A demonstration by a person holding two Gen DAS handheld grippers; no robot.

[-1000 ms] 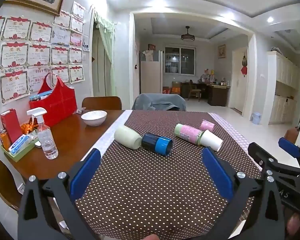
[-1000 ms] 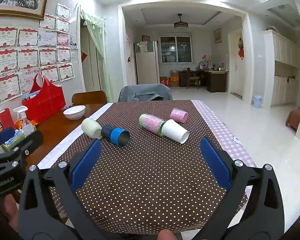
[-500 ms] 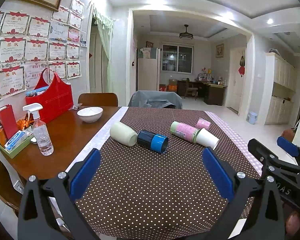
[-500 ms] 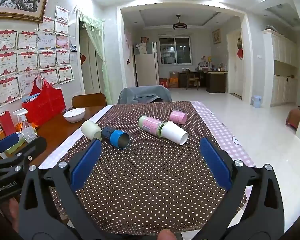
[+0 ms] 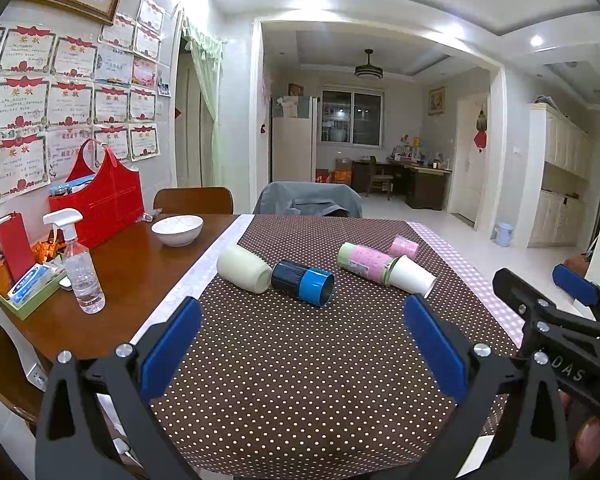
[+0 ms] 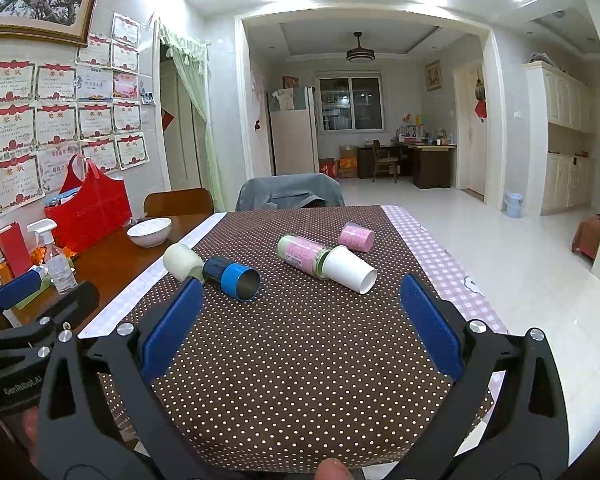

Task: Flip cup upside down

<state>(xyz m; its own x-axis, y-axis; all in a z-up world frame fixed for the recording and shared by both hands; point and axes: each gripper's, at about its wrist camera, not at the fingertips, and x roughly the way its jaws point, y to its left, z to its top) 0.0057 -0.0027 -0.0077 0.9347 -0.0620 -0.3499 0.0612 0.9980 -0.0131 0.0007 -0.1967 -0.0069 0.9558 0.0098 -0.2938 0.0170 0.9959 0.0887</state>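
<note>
Several cups lie on their sides on the brown dotted tablecloth (image 5: 300, 360): a cream cup (image 5: 243, 268), a dark blue cup with a light blue rim (image 5: 303, 282), a green-and-pink cup (image 5: 365, 261), a white cup (image 5: 412, 276) and a small pink cup (image 5: 403, 246). In the right wrist view I see the cream cup (image 6: 182, 261), blue cup (image 6: 231, 276), green-and-pink cup (image 6: 300, 251), white cup (image 6: 348, 269) and pink cup (image 6: 356, 236). My left gripper (image 5: 300, 336) is open and empty, short of the cups. My right gripper (image 6: 300, 320) is open and empty too.
On the bare wood at left stand a white bowl (image 5: 177, 230), a spray bottle (image 5: 80, 268), a red bag (image 5: 96, 200) and a green tray (image 5: 28, 288) of small items. Chairs stand at the far edge. The right gripper's body (image 5: 560, 328) shows at right.
Both grippers have risen a little and drawn back slightly, so the cups sit lower in the views. Nothing on the table has moved.
</note>
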